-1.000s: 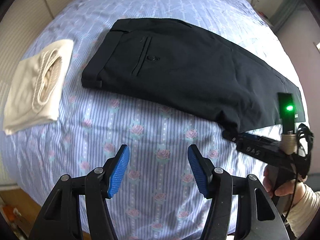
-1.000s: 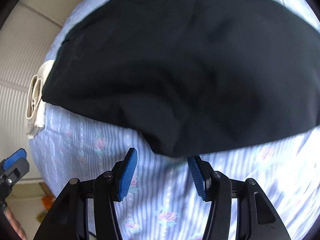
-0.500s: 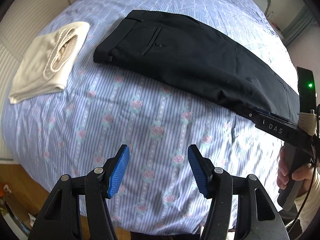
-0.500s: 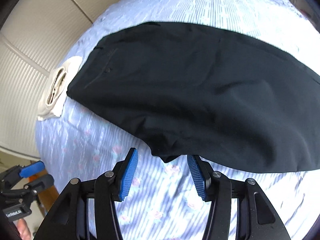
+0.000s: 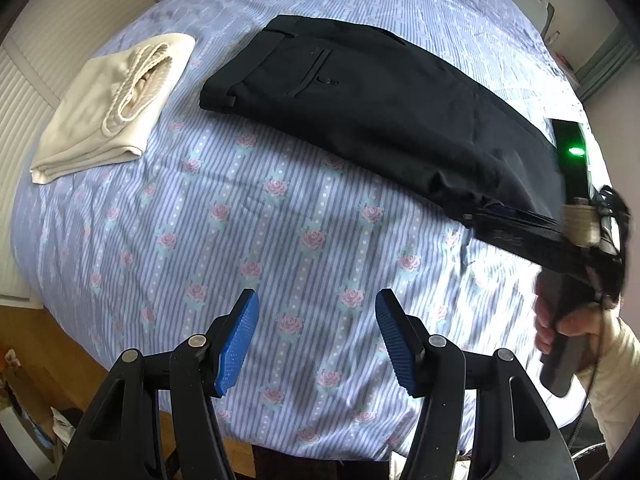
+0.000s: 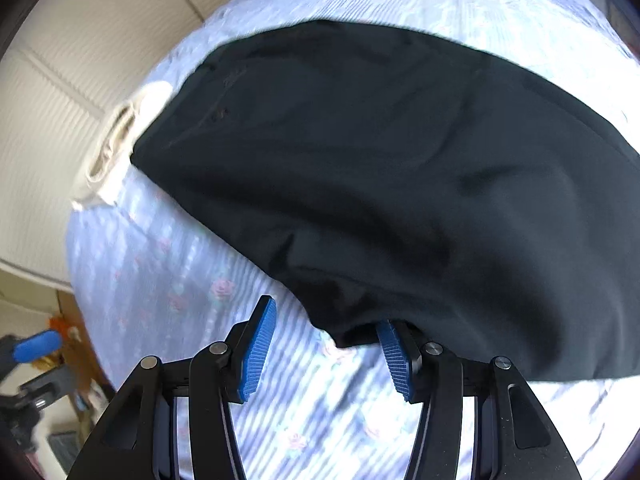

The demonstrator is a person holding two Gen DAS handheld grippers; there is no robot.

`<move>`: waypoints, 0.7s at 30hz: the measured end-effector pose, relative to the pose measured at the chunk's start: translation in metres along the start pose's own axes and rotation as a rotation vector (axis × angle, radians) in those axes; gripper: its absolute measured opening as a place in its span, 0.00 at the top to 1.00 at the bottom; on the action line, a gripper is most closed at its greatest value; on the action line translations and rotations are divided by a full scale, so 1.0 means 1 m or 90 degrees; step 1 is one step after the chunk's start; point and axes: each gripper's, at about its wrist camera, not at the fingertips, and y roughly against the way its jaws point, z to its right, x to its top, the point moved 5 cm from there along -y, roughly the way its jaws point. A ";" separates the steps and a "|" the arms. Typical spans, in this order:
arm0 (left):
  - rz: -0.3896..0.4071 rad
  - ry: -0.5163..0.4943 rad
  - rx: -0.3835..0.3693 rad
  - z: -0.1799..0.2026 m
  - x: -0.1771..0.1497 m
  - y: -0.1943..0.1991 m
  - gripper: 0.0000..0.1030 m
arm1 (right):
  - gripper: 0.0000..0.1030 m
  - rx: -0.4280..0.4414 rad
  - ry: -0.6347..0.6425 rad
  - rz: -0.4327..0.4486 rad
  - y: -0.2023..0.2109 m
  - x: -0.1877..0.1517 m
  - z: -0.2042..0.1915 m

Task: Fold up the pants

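While black pants [image 5: 384, 112] lie lengthwise on the bed [image 5: 248, 240], both grippers hover.
Left gripper [image 5: 316, 336] fingers apart, empty; right gripper [image 6: 324, 344] fingers apart at the pants' edge, gripping nothing.

Right wrist view motion-blurred; black pants [image 6: 380, 168] cut by right edge, hem hides one right tool [image 6: 324, 350] pad tip.

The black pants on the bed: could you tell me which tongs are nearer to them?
Right. The right tongs sit at the near edge of the black pants, one pad tucked under the fabric. The left tongs hover over bare floral sheet, apart from them.
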 end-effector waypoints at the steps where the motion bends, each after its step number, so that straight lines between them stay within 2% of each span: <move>1: -0.001 -0.002 0.003 0.000 -0.001 0.001 0.42 | 0.48 -0.010 0.014 -0.003 -0.006 0.001 -0.003; 3: -0.001 -0.005 0.008 0.001 -0.003 0.002 0.42 | 0.50 -0.034 0.036 -0.008 -0.015 0.003 -0.008; 4: -0.001 -0.006 0.010 0.001 -0.004 0.003 0.42 | 0.59 -0.045 0.041 0.000 -0.014 0.004 -0.009; 5: -0.001 -0.006 0.013 0.000 -0.004 0.003 0.42 | 0.77 -0.057 0.042 0.002 -0.012 0.004 -0.008; 6: -0.002 -0.004 0.013 0.000 -0.005 0.004 0.42 | 0.83 -0.065 0.040 0.001 -0.009 0.003 -0.006; 8: -0.004 0.005 0.011 -0.002 -0.005 0.003 0.42 | 0.84 -0.031 0.027 0.014 0.007 -0.004 -0.008; 10: -0.006 0.013 0.008 -0.004 -0.005 0.000 0.42 | 0.85 -0.029 0.055 0.018 0.015 -0.014 -0.019; 12: -0.014 0.020 0.007 -0.006 -0.004 -0.004 0.42 | 0.88 -0.052 0.093 -0.018 0.000 -0.029 -0.023; 13: -0.018 0.020 0.007 -0.006 -0.004 -0.006 0.42 | 0.98 -0.035 0.073 -0.051 -0.011 -0.036 -0.019; 14: -0.018 0.020 0.005 -0.005 -0.003 -0.006 0.42 | 0.98 0.013 0.046 -0.086 -0.019 -0.043 -0.019; 15: -0.015 0.020 0.003 -0.005 -0.002 -0.006 0.42 | 0.98 0.037 0.035 -0.112 -0.025 -0.050 -0.021; 17: -0.011 0.014 0.003 -0.005 0.001 -0.004 0.42 | 0.98 -0.001 0.097 -0.095 -0.023 -0.057 -0.033; 18: -0.008 0.010 0.003 -0.004 0.002 -0.003 0.42 | 0.98 0.005 0.099 -0.092 -0.019 -0.058 -0.036; 21: 0.005 0.008 0.005 -0.005 0.006 0.000 0.41 | 0.91 0.038 0.017 -0.049 0.013 -0.053 -0.032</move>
